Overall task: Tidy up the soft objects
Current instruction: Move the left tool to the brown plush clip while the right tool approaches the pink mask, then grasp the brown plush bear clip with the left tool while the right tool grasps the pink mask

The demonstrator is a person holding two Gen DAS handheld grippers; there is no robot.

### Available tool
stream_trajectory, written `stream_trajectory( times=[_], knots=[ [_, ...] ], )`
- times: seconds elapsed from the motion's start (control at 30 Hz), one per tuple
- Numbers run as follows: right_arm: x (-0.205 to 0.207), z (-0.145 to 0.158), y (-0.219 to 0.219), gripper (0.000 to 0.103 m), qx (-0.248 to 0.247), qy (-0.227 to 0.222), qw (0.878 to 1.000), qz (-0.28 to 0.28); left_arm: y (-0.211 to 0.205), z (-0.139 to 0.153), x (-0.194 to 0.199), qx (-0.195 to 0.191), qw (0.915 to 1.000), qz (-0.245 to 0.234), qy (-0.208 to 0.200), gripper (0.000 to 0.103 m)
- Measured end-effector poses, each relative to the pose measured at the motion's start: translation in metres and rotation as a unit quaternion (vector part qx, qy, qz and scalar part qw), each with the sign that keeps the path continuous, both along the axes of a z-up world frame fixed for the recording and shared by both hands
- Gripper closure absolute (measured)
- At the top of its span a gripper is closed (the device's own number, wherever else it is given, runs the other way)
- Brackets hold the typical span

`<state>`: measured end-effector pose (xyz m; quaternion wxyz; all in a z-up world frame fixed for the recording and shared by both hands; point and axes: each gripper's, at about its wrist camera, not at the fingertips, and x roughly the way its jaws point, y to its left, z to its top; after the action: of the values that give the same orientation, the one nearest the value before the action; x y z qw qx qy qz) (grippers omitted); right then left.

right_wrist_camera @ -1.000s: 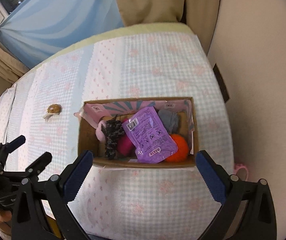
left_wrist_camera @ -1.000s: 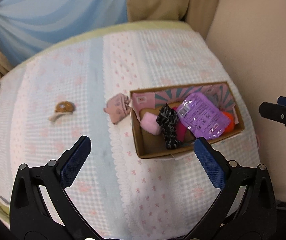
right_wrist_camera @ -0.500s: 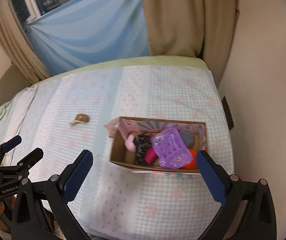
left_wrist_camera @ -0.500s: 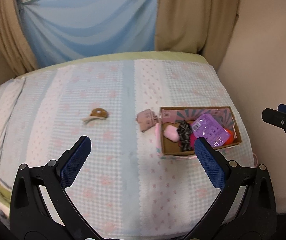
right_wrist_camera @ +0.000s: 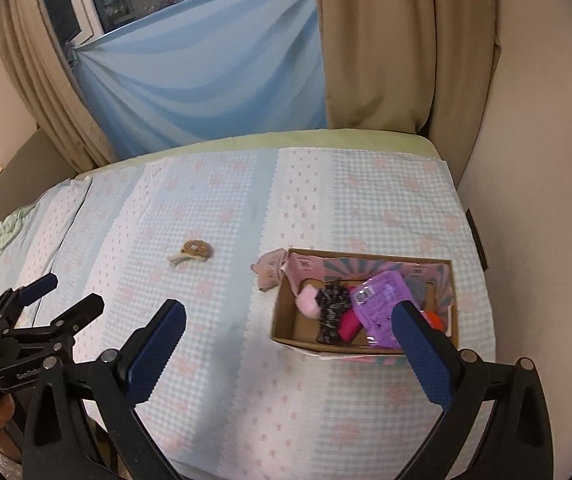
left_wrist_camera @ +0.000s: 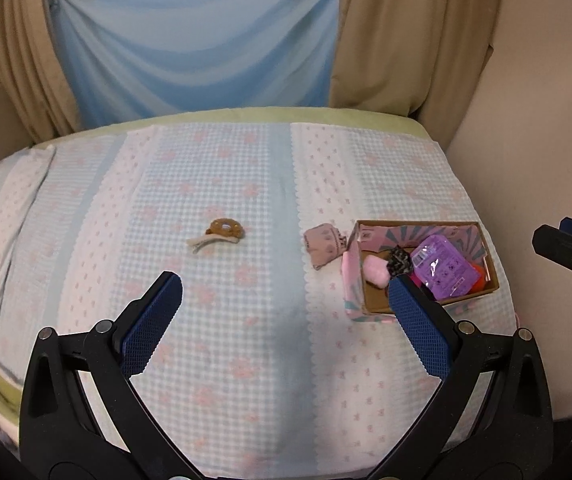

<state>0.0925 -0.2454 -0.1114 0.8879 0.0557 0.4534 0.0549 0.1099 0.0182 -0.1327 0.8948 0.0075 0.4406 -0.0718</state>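
Your left claw and right claw both hang released and empty above the bed. The box sits near the bed's right edge, long axis crosswise, holding a purple packet with unreadable print. A pink cloth touches its left end. "GenRobo" shows on your left claw.

Right gripper, jaws spread, frames the lower foreground. Open cardboard box, lower right, holds a purple plastic packet. Brown plush toy lies centre-left on the checked bedspread.
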Motion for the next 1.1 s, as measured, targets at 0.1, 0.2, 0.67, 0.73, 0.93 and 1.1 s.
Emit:
stream_trajectory(
  times=[0.1, 0.2, 0.67, 0.73, 0.93, 1.1],
  knots=[
    [0.006, -0.004, 0.02, 0.001, 0.003, 0.003, 1.0, -0.026, 0.024, -0.006, 0.018, 0.005, 0.9999, -0.013, 0.003, 0.0],
    [0.014, -0.011, 0.041, 0.001, 0.008, 0.007, 0.998, -0.056, 0.046, -0.016, 0.038, 0.007, 0.9996, -0.025, 0.008, 0.0],
    [0.087, -0.13, 0.136, 0.001, 0.042, 0.007, 0.986, -0.159, 0.102, -0.159, 0.157, 0.02, 0.9971, -0.068, 0.03, 0.001],
    [0.099, -0.153, 0.143, 0.001, 0.038, 0.01, 0.985, -0.169, 0.099, -0.185, 0.173, 0.025, 0.9965, -0.074, 0.028, 0.001],
    [0.14, -0.233, 0.151, 0.001, 0.005, 0.008, 0.977, -0.211, 0.09, -0.256, 0.217, 0.02, 0.9964, -0.08, 0.021, 0.001],
    [0.166, -0.291, 0.15, 0.002, -0.031, 0.002, 0.971, -0.236, 0.087, -0.305, 0.237, 0.021, 0.9958, -0.088, 0.016, 0.004]
  ],
)
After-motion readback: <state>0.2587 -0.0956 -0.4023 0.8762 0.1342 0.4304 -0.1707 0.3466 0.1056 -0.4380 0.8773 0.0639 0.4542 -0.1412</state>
